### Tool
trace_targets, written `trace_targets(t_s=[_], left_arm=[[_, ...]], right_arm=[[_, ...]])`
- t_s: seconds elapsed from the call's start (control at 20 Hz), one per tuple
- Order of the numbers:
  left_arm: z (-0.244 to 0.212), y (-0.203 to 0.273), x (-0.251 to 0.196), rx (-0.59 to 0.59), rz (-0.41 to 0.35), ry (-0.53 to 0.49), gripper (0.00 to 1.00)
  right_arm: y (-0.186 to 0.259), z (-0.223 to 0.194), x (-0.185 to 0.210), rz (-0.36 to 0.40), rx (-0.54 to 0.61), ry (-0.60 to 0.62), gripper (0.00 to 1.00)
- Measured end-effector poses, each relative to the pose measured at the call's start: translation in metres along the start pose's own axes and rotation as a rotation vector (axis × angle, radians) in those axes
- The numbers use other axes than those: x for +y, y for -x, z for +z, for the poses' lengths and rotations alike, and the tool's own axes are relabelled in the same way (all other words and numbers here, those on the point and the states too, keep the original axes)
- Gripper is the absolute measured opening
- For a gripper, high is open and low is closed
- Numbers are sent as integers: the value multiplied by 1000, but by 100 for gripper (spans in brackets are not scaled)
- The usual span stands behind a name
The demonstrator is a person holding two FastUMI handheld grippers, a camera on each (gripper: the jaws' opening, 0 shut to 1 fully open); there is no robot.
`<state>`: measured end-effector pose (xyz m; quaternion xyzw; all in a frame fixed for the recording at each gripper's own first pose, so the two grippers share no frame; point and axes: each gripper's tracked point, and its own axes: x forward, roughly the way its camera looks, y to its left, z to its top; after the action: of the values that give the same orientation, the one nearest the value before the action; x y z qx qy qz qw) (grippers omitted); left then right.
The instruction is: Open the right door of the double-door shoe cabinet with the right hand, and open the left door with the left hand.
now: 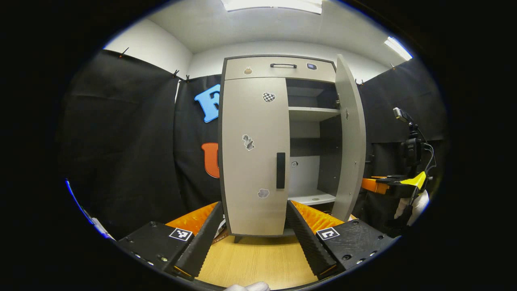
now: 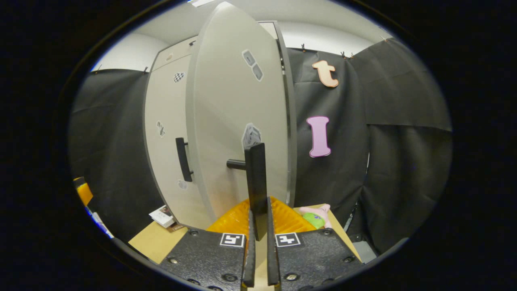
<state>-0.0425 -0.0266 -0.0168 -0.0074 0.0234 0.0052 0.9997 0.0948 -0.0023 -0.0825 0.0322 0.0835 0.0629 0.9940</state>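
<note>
The right door [image 1: 350, 137] of the shoe cabinet [image 1: 278, 66] stands swung out, its handle [image 2: 255, 186] pinched between the closed right gripper [image 2: 258, 230]. The left door [image 1: 252, 153] is closed. Its upright handle [image 1: 280, 170] lies straight ahead of the wide-open, empty left gripper [image 1: 254, 226]. No readable writing on the stickers.

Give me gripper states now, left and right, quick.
Left gripper: open, holding nothing, facing the closed left door.
Right gripper: closed on the right door's handle, door swung open.
</note>
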Motion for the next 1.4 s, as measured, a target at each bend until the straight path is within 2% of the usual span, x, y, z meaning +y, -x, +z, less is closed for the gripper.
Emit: trace_targets(t_s=[0.4,0.55,1.05,1.25,1.4], left_arm=[[3,-2,-27,-3,-62,-7,95],[2,-2,-39,1,-75,-11,95],[10,2,-53,4,-29,-7,95],[9,4,-54,12,-24,-11,95],[11,3,-55,7,-24,-15,95]], right_arm=[[5,5,-80,-113,-16,9,2],[2,5,-76,-40,-12,-5,4],[1,6,-80,21,-1,37,4],[6,3,-86,-11,2,40,9],[13,3,-91,-37,8,28,24]])
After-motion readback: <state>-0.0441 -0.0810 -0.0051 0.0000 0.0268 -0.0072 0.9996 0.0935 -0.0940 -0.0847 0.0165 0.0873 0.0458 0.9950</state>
